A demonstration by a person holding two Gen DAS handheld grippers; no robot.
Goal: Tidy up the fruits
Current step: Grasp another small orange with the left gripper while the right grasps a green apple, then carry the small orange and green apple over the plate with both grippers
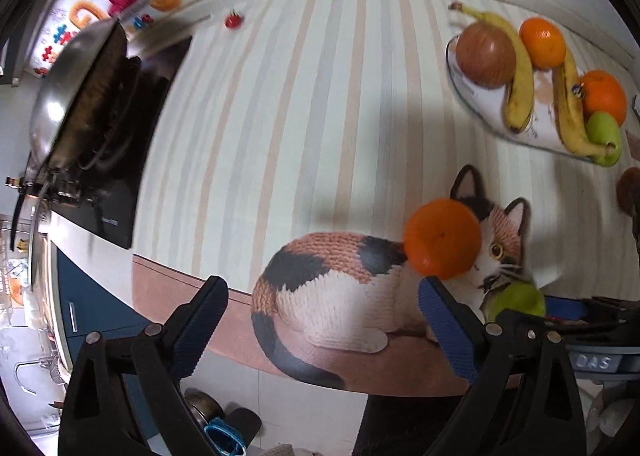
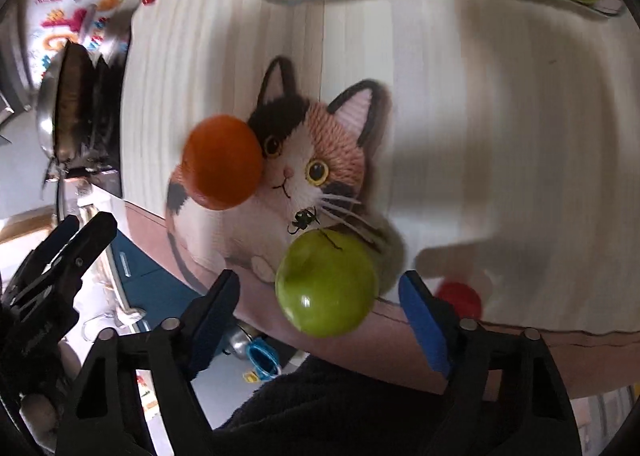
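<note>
An orange [image 1: 442, 238] and a green apple [image 2: 326, 284] lie on a tablecloth printed with a cat [image 1: 340, 288], near the table's front edge. My left gripper [image 1: 320, 320] hangs open above the cat print; the orange sits just beyond its right fingertip, not between the jaws. My right gripper [image 2: 318, 308] stands open around the green apple, with a gap showing on each side. A white plate [image 1: 480, 108] at the far right holds two bananas [image 1: 520, 80], two oranges [image 1: 542, 42], a reddish apple [image 1: 486, 56] and another green apple [image 1: 606, 132].
A steel wok [image 1: 72, 96] sits on a black hob [image 1: 120, 192] at the left. A small red object [image 2: 458, 298] lies to the right of my right gripper. Something brown [image 1: 628, 188] shows at the right edge. The table's front edge [image 1: 400, 372] runs close below the fingers.
</note>
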